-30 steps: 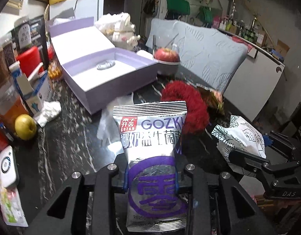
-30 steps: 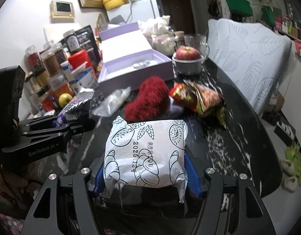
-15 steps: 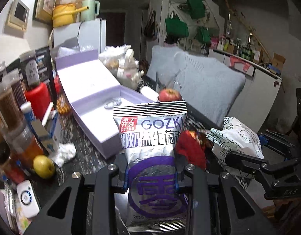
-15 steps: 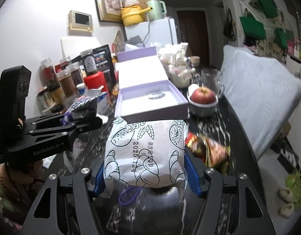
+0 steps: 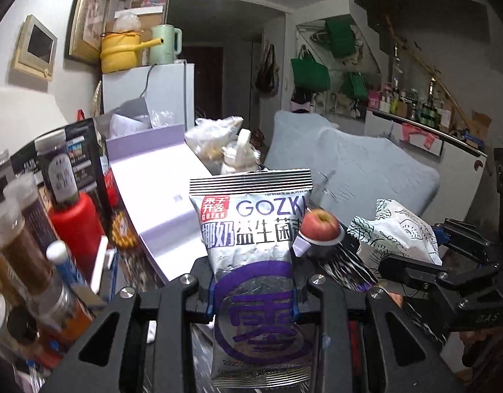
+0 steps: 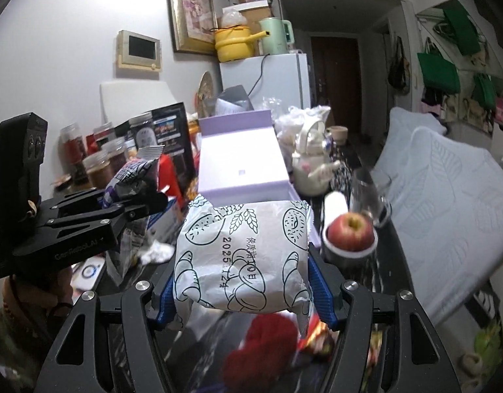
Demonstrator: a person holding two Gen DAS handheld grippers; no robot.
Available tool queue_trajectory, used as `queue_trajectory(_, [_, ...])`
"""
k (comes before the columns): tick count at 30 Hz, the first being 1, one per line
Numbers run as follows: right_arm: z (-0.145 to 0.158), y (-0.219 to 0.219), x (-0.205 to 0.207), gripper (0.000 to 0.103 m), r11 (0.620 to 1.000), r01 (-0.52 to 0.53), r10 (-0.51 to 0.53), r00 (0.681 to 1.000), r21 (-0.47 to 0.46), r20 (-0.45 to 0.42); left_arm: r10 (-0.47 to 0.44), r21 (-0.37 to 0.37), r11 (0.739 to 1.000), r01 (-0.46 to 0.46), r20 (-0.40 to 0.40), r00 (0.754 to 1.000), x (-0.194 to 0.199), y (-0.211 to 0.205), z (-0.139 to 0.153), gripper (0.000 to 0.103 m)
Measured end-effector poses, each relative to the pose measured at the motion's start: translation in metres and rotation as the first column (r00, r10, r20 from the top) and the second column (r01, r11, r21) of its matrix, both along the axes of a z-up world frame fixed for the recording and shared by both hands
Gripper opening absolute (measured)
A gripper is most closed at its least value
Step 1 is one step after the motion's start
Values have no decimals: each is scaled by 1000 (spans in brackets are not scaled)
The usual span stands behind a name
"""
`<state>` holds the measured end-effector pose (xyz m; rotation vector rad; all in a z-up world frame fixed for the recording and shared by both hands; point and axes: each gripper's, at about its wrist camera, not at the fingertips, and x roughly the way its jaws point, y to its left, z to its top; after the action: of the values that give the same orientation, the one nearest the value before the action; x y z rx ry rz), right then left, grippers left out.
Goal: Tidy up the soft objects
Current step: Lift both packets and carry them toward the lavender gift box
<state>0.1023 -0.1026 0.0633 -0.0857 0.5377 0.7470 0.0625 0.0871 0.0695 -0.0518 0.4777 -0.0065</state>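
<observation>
Your left gripper (image 5: 254,298) is clamped narrow on the silver-and-purple snack pouch (image 5: 255,262), held upright clear of the tabletop (image 6: 387,263), with the open lilac box (image 5: 163,203) behind. Foil film: light, crinkly, slippery, so I'd grip low on the flat body, not the sealed edge. Your right gripper (image 6: 243,290) is spread wider around the white printed bread bag (image 6: 243,255), also lifted. Puffy, soft, crushable; I'd squeeze the sides lightly. A fuzzy red thing (image 6: 267,344) lies below it.
</observation>
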Motion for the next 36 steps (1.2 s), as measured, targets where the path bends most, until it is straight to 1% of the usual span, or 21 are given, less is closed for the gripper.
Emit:
queue_trajectory(10, [22,34,67,67,1000,-22,21,998,7,57,75,29,997,-76,32,997,62,28,15,31])
queue_trajectory(14, [28,49,91,67,1000,-25,24,997,0,76,115,33,993,-116,46,992,85,38,15,31])
queue_trajectory(18, [30,65,112,67,999,-31,31,996,-10,81,157,21,987,-158,43,987,107,50,8,31])
queue_trajectory(25, [17,88,142,67,999,-34,36,998,-38,47,212,14,977,-212,-14,977,135,67,-18,31])
queue_trajectory(27, [11,94,148,67,998,-37,39,999,-46,34,211,31,977,-210,-40,977,143,70,-25,31])
queue_trajectory(30, [2,101,154,67,998,-40,41,999,-54,14,234,58,971,-230,-64,970,151,74,-34,31])
queue_trajectory(36, [-13,116,161,67,995,-39,39,999,-89,3,274,78,961,-266,-124,954,167,88,-55,31])
